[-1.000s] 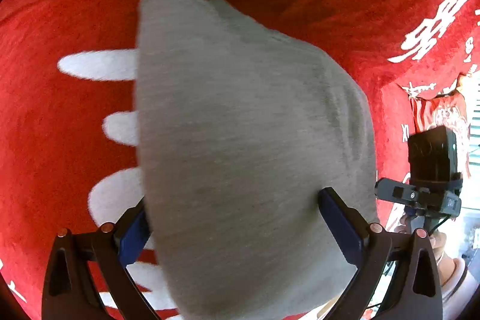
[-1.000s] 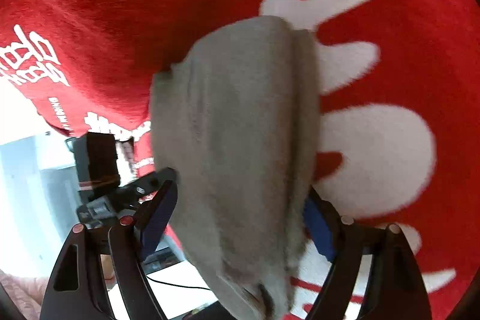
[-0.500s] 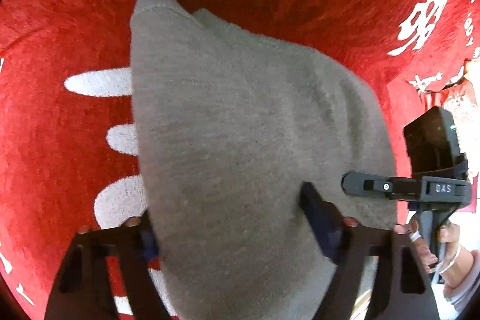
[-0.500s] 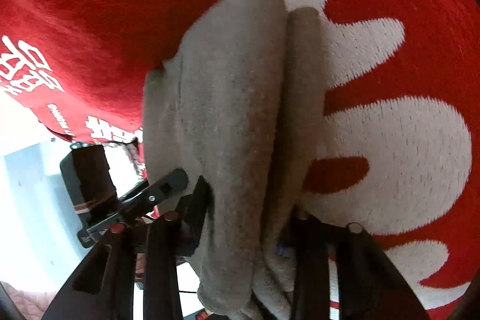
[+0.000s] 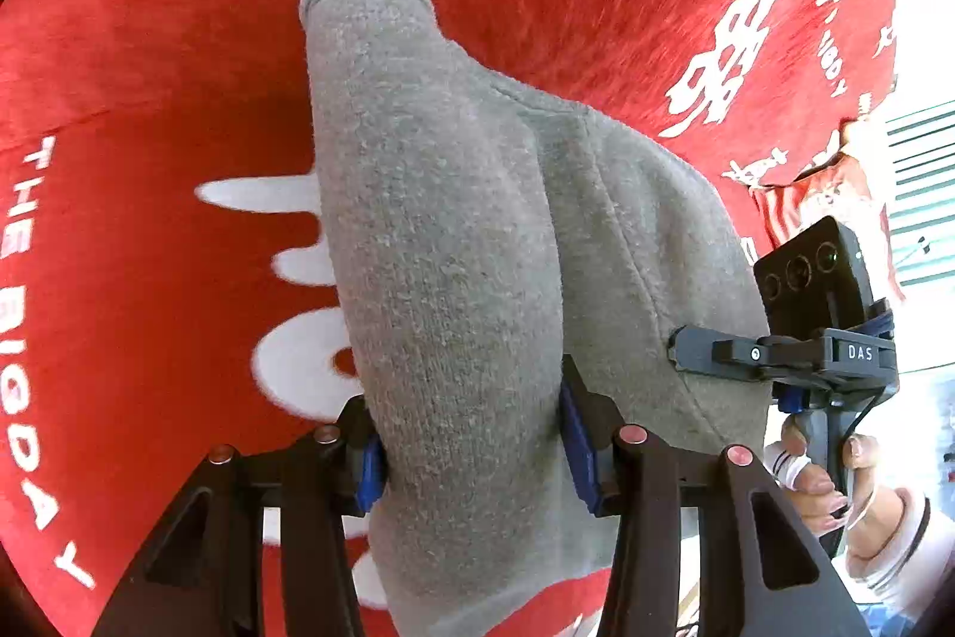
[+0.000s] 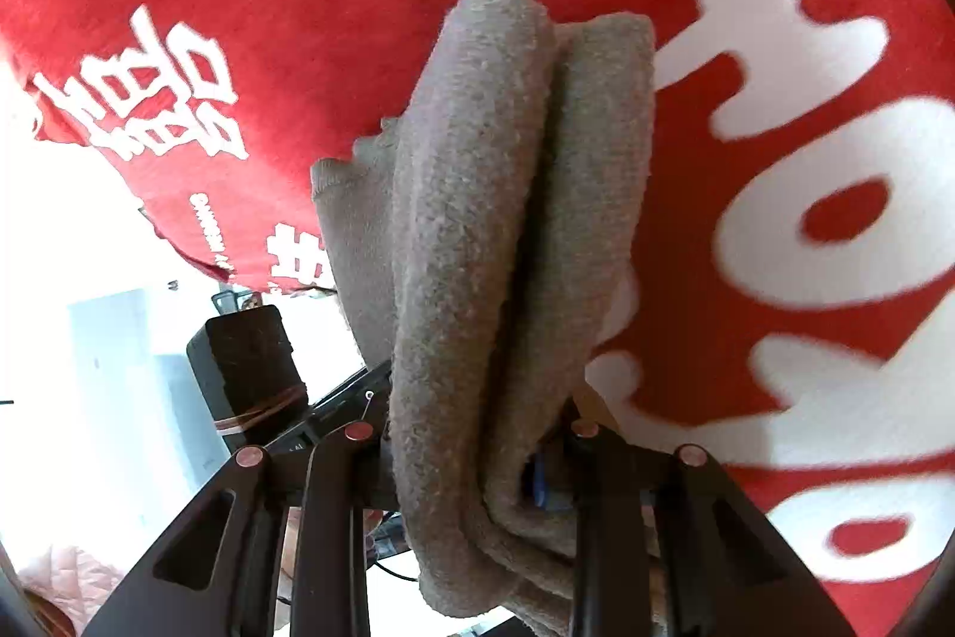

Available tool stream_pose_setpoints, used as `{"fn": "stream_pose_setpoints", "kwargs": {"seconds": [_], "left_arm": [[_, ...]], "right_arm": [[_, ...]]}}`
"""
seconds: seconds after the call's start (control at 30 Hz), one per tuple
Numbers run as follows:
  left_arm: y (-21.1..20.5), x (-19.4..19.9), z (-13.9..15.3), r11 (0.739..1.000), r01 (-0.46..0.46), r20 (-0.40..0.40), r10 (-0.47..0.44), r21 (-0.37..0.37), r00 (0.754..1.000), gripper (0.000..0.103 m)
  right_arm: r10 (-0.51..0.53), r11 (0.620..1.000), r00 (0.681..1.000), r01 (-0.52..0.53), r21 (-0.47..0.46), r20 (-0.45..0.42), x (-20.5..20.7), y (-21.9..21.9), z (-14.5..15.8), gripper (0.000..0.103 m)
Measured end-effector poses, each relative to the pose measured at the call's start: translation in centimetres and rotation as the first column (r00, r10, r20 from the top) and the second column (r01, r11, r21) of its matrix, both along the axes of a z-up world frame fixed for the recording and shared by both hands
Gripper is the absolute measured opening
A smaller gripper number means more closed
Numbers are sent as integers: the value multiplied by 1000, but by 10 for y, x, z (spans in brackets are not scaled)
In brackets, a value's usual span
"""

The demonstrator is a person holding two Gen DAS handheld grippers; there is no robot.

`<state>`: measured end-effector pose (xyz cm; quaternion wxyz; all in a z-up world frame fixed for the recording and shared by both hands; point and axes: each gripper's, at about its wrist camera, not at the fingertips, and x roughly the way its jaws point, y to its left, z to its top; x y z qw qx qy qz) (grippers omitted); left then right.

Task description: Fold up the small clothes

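Observation:
A small grey knit garment (image 5: pixel 453 249) hangs bunched between both grippers above the red cloth. My left gripper (image 5: pixel 471 452) is shut on one end of it, blue pads pressed into the fabric. My right gripper (image 6: pixel 471 458) is shut on the other end (image 6: pixel 477 249), where the fabric falls in two thick folds. The right gripper with its black camera box also shows in the left wrist view (image 5: pixel 782 356), held by a hand. The left gripper's camera box shows in the right wrist view (image 6: pixel 250 362).
A red cloth with large white lettering (image 5: pixel 149 279) covers the surface under the garment; it also fills the right wrist view (image 6: pixel 806 159). Its edge drops off at the right in the left wrist view (image 5: pixel 835 171), with a bright room beyond.
Both grippers have closed from wide open onto the grey garment. The fabric has gathered from a broad drape into narrow bunched folds, and the grippers have lifted a little from the cloth.

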<state>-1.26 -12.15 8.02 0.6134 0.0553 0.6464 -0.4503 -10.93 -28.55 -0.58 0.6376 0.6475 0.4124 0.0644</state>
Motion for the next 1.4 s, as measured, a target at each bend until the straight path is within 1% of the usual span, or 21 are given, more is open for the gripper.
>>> {"fn": "stream_pose_setpoints", "kwargs": {"seconds": [0.13, 0.23, 0.37, 0.43, 0.47, 0.53, 0.57, 0.63, 0.7, 0.73, 0.77, 0.8, 0.83, 0.9, 0.97, 1.03, 1.1, 1.17, 1.2, 1.3, 1.4], "left_arm": [[37, 5, 11, 1000, -17, 17, 16, 15, 1000, 49], [77, 11, 11, 998, -32, 26, 30, 53, 999, 49], [124, 12, -7, 991, -63, 27, 61, 116, 998, 49], [138, 9, -19, 986, -78, 41, 73, 146, 996, 49], [148, 9, -30, 979, -95, 51, 87, 180, 995, 49], [157, 9, -39, 971, -131, 62, 121, 202, 991, 50], [166, 14, -38, 969, -165, 45, 159, 182, 986, 50], [177, 20, -32, 966, -198, 30, 196, 164, 980, 50], [186, 26, -20, 963, -222, 87, 211, 154, 974, 50], [190, 28, -15, 961, -230, 115, 214, 154, 970, 50], [193, 32, -9, 957, -245, 143, 223, 154, 964, 50], [197, 35, -8, 954, -255, 157, 231, 158, 960, 50], [205, 39, -7, 951, -260, 172, 231, 169, 958, 50], [189, 38, -15, 941, -255, 217, 208, 221, 954, 50], [175, 31, -25, 936, -237, 259, 169, 261, 951, 50], [169, 25, -32, 935, -218, 273, 140, 278, 952, 50], [162, 18, -37, 937, -206, 288, 122, 282, 950, 53], [160, 13, -36, 935, -194, 328, 91, 297, 940, 53], [158, 11, -35, 935, -185, 351, 71, 304, 934, 53], [157, 9, -33, 931, -184, 361, 61, 316, 931, 53], [160, 11, -31, 925, -198, 346, 79, 325, 935, 53]], "right_arm": [[16, 1000, 1000, -16, 21, 15, 13, 42, 8, 31], [26, 998, 1000, -27, 57, 11, 20, 75, -2, 31], [55, 995, 998, -53, 85, -18, 22, 111, -28, 31], [81, 994, 995, -76, 75, -62, 27, 126, -45, 31], [96, 994, 991, -91, 60, -88, 30, 131, -49, 31], [87, 996, 989, -86, 12, -123, 31, 131, -51, 37], [75, 997, 988, -76, 3, -135, 31, 128, -49, 41], [48, 999, 987, -51, -16, -153, 26, 119, -45, 62], [35, 998, 983, -44, -44, -181, 20, 111, -42, 62], [35, 998, 980, -45, -48, -194, 19, 108, -41, 56], [39, 996, 977, -54, -66, -211, 19, 105, -39, 45], [56, 992, 973, -79, -95, -224, 20, 106, -36, 25], [83, 983, 970, -117, -138, -228, 26, 111, -27, 24], [139, 942, 963, -200, -270, -229, 32, 119, -9, 24], [159, 898, 951, -250, -363, -263, 33, 126, -4, 23], [151, 851, 929, -296, -435, -337, 31, 129, -12, 23], [147, 827, 914, -323, -461, -377, 28, 130, -24, 29], [109, 841, 915, -293, -455, -388, 22, 124, -26, 42], [87, 841, 910, -285, -459, -405, 18, 121, -24, 44], [52, 856, 907, -256, -450, -418, 7, 118, -15, 44], [32, 887, 915, -211, -410, -403, -9, 119, -8, 44]]}}
